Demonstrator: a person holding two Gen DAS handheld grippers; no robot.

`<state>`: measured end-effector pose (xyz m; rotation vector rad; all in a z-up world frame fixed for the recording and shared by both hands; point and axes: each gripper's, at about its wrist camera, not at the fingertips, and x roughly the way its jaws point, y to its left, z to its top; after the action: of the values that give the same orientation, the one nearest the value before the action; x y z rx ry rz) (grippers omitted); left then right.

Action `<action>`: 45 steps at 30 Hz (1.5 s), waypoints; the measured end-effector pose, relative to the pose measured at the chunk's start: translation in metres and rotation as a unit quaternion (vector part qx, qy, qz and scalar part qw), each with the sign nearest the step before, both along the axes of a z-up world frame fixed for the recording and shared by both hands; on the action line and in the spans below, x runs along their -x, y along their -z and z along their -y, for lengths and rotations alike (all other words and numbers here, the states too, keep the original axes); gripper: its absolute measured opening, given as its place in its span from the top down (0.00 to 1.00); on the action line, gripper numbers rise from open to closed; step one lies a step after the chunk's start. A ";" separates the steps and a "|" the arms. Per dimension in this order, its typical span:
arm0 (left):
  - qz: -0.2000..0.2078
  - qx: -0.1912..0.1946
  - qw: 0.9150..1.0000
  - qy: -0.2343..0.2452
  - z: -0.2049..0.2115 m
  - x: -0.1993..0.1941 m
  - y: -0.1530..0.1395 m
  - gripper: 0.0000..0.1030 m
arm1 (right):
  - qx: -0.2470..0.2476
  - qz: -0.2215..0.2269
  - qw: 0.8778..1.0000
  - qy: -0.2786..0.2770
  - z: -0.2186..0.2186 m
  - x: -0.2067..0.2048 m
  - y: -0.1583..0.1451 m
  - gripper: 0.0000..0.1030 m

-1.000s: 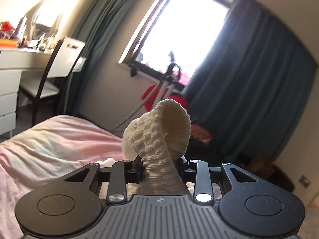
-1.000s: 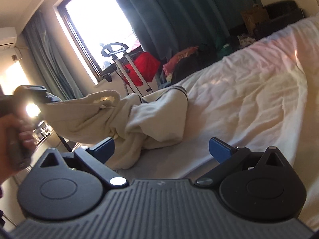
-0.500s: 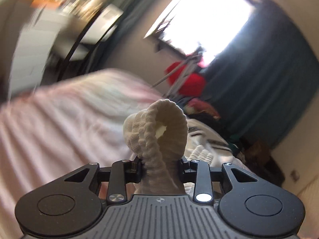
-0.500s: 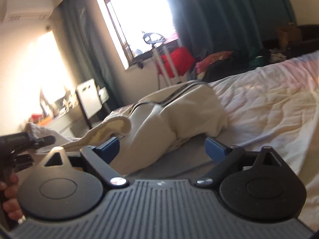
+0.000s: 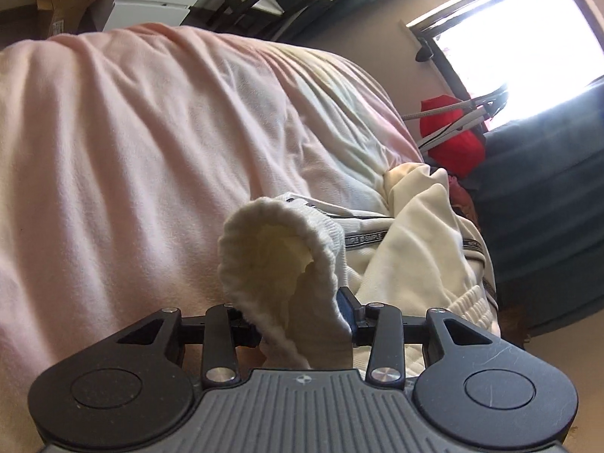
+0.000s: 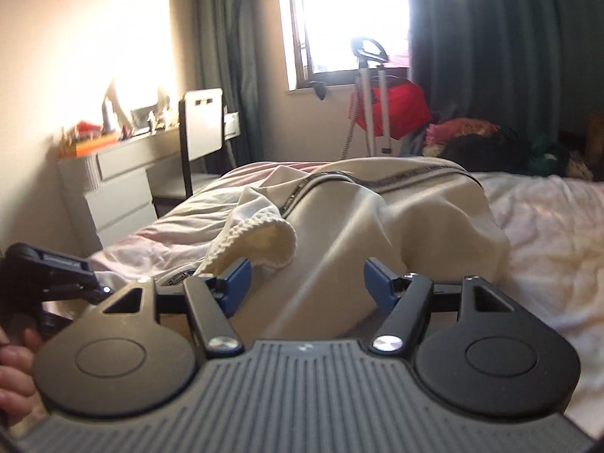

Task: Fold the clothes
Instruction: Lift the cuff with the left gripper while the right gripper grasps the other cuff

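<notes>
A cream sweatshirt [image 5: 422, 241] with a dark lettered stripe lies bunched on the pink bed sheet [image 5: 132, 151]. My left gripper [image 5: 302, 313] is shut on its ribbed cuff [image 5: 275, 249], which loops up in front of the camera, low over the sheet. In the right wrist view the sweatshirt [image 6: 396, 219] is heaped right ahead, with the cuff [image 6: 260, 238] stretched to the left gripper [image 6: 56, 275] at the left edge, held by a hand [image 6: 15, 362]. My right gripper [image 6: 307, 283] is closing; a fold of the cream cloth lies between its blue pads, which still stand apart.
A white dresser [image 6: 113, 181] with clutter and a chair [image 6: 200, 128] stand left of the bed. Under the window are a steamer stand with a red cloth [image 6: 392, 109] and a pile of clothes [image 6: 490, 143]. Dark curtains hang behind.
My left gripper has dropped towards the bed with the cuff and rolled. My right gripper has moved in on the sweatshirt and its jaws have narrowed around a fold.
</notes>
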<state>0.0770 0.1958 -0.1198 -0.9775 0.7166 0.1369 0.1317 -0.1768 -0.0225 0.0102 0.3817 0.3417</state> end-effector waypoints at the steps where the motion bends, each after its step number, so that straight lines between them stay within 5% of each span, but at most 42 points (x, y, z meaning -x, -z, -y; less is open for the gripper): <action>1: 0.000 0.006 1.000 -0.002 -0.002 0.001 0.001 0.67 | 0.005 -0.003 1.000 0.004 -0.005 -0.012 0.001 0.33; 6: 0.004 0.018 1.000 -0.006 0.000 -0.008 0.004 0.67 | 0.046 -0.043 0.998 0.009 -0.032 -0.068 0.014 0.49; 9: 0.006 0.016 1.000 -0.008 0.002 -0.016 0.005 0.67 | 0.057 -0.025 0.998 -0.031 -0.047 -0.082 0.010 0.51; 14: 0.012 0.008 1.000 -0.005 0.005 -0.023 0.004 0.68 | -0.005 -0.020 0.999 -0.048 -0.058 -0.099 0.000 0.52; 17: 0.019 -0.001 1.000 -0.001 0.007 -0.024 0.001 0.68 | -0.011 -0.019 0.999 -0.041 -0.062 -0.088 -0.009 0.86; 22: 0.055 -0.037 0.998 0.004 0.015 -0.021 -0.014 0.74 | -0.012 0.065 0.998 -0.008 -0.042 -0.026 -0.047 0.89; 27: 0.096 -0.073 0.992 0.023 0.030 -0.013 -0.032 0.78 | -0.071 0.098 0.990 0.069 0.023 0.068 -0.075 0.89; 32: 0.087 -0.111 0.989 0.047 0.048 -0.010 -0.040 0.80 | -0.083 -0.050 0.986 0.135 0.068 0.133 -0.024 0.89; 36: 0.056 -0.116 0.990 0.050 0.049 -0.008 -0.037 0.81 | -0.125 -0.215 0.964 0.090 0.079 0.139 0.022 0.85; 45: 0.027 -0.092 0.995 0.023 0.024 -0.004 -0.030 0.82 | -0.246 -0.259 0.933 -0.035 0.115 0.143 0.007 0.79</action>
<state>0.0812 0.1715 -0.0902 -0.7849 0.6649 0.1337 -0.0110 -0.2921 -0.0290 0.5895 0.8130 0.4993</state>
